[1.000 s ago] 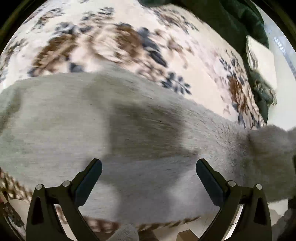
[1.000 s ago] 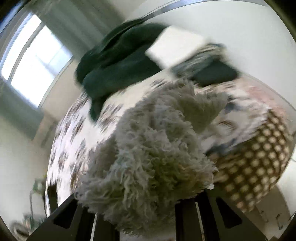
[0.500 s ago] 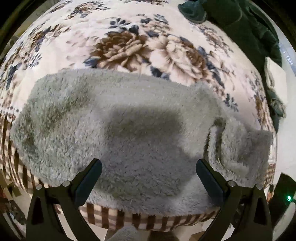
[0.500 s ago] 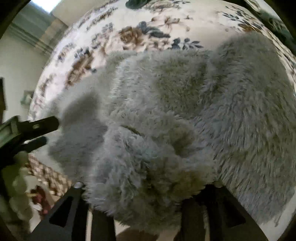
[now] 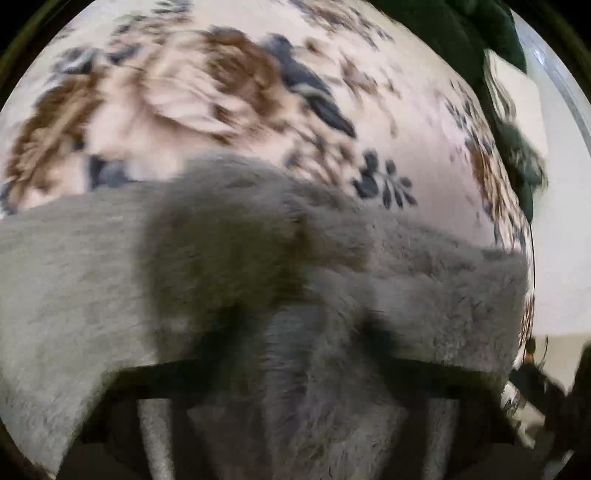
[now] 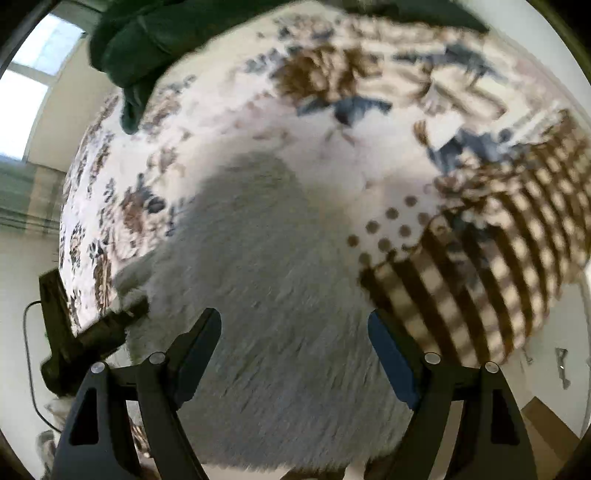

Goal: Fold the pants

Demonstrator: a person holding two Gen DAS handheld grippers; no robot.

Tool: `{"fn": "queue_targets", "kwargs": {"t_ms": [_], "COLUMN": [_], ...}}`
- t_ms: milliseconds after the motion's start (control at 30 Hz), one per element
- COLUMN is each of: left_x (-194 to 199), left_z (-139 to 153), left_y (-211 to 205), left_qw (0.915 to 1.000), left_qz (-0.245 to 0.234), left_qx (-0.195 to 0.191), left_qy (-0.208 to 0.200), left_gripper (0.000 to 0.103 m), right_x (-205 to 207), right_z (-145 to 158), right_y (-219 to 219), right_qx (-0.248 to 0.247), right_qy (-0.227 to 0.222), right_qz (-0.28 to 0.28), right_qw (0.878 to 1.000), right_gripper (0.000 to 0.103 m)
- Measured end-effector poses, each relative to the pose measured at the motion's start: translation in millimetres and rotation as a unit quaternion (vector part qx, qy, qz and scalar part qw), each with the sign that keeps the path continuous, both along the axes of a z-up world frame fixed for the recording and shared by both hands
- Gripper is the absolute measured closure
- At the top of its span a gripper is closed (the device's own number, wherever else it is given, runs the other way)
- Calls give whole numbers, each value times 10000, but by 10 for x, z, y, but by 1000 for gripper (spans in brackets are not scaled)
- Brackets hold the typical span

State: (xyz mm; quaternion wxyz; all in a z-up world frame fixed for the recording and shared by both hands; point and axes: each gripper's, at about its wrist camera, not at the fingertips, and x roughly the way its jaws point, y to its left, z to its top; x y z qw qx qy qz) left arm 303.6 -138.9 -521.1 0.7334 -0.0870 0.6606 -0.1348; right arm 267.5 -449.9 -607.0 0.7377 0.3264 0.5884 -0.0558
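The left view is super blurry. The left hand-held gripper point(image 5: 299, 354) is mostly buried in the fluffy grey fleece pants point(image 5: 110, 280), and it seems clamped on a bunched fold of them. The right hand-held gripper point(image 6: 295, 343) hangs over the pants with its jaws wide apart. The pants lie on the floral-print bed blanket point(image 6: 314, 110), near its checked edge point(image 6: 480, 280), with bare blanket beyond them up to a dark green garment point(image 6: 155, 33).
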Motion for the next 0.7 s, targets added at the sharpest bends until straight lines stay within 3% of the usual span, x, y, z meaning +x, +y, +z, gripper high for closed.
{"fn": "queue_targets", "kwargs": {"t_ms": [33,67,100,133,167,300,433,500,567,633,667,700], "left_x": [2,1,6,14,24,86,101,64,-26,-185,-301,-412], "left_z": [29,92,141,192,227,238,132,135,237,419,516,594], "left_y": [-12,-8,6,36,64,207,229,274,357,482,554,616], "left_qw": [9999,9994,9988,9982,9978,9969,9972,9959,9935,9898,9872,9848], "left_qz": [-11,-18,2,47,99,374,536,687,759,979,1077,1181], "left_qx": [1,-65,-111,-184,-199,-234,-308,-533,-800,-929,-1042,-1122], "left_qy": [-153,-346,-472,-572,-624,-655,-415,-250,-274,-463,-547,-600], "left_gripper": [80,91,94,95,95,97,93,89,80,64,36,23], "right_x": [104,144,212,271,332,466,517,489,413,315,250,169], "right_z": [-128,-186,-244,-290,-353,-306,-301,-317,-239,-120,-43,40], "right_y": [-70,-114,-126,-152,-136,-84,-5,-1,-16,-12,1,27], "right_qx": [160,222,267,320,310,112,-158,-198,-170,-401,-524,-557], "right_qy": [68,96,118,24,32,-82,77,272,258,225,163,50], "right_qz": [42,74,129,163,167,27,324,405,363,256,147,7], "right_qw": [9998,9997,9995,9994,9994,9999,9993,9986,9989,9986,9984,9984], "right_gripper": [19,20,30,43,71,77,74,55,46,30,24,24]}}
